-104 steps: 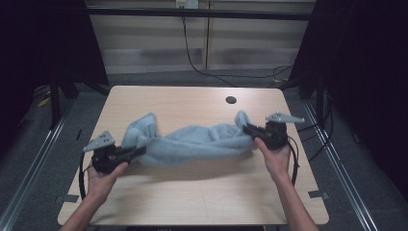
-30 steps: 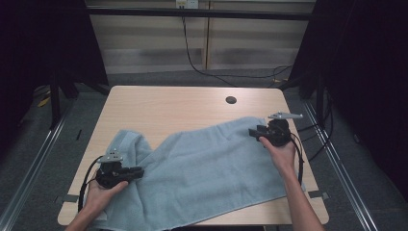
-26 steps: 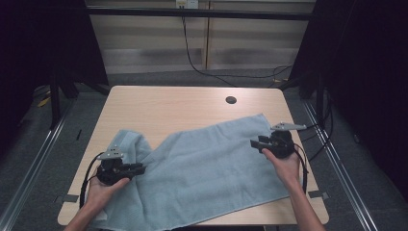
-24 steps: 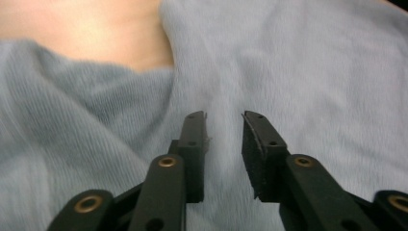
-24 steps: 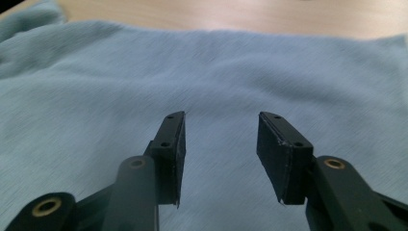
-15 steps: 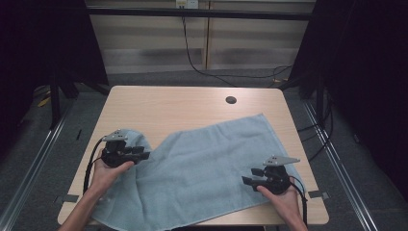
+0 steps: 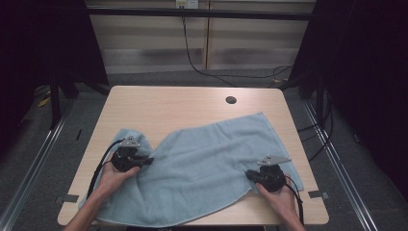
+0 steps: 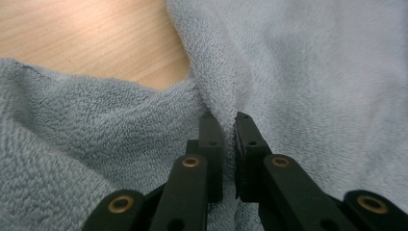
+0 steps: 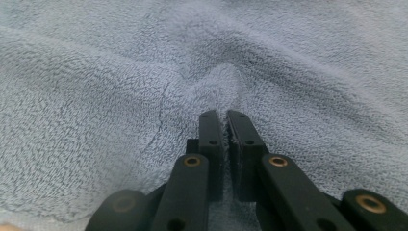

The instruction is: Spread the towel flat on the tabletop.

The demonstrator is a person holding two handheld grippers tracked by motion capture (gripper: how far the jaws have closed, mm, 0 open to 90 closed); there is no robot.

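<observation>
A light blue-grey towel (image 7: 207, 159) lies spread over the near half of the wooden table (image 7: 183, 106), with its left end rumpled. My left gripper (image 7: 149, 160) rests on that left part. Its jaws have just been closing and are shut on a raised fold of the towel (image 8: 226, 91) in the left gripper view. My right gripper (image 7: 249, 174) sits near the towel's near right corner. Its jaws have also just been closing and pinch a small ridge of towel (image 9: 216, 86) in the right gripper view.
A round dark cable hole (image 7: 231, 100) sits at the far middle of the table. The towel's near left corner (image 7: 96, 211) hangs at the table's front edge. Cables (image 7: 202, 62) run on the floor behind, and metal rails (image 7: 337, 163) flank the table.
The bunched towel has been spread out flat. My right gripper came from the towel's far right corner down to its near right part. My left gripper shifted away from the person and slightly right.
</observation>
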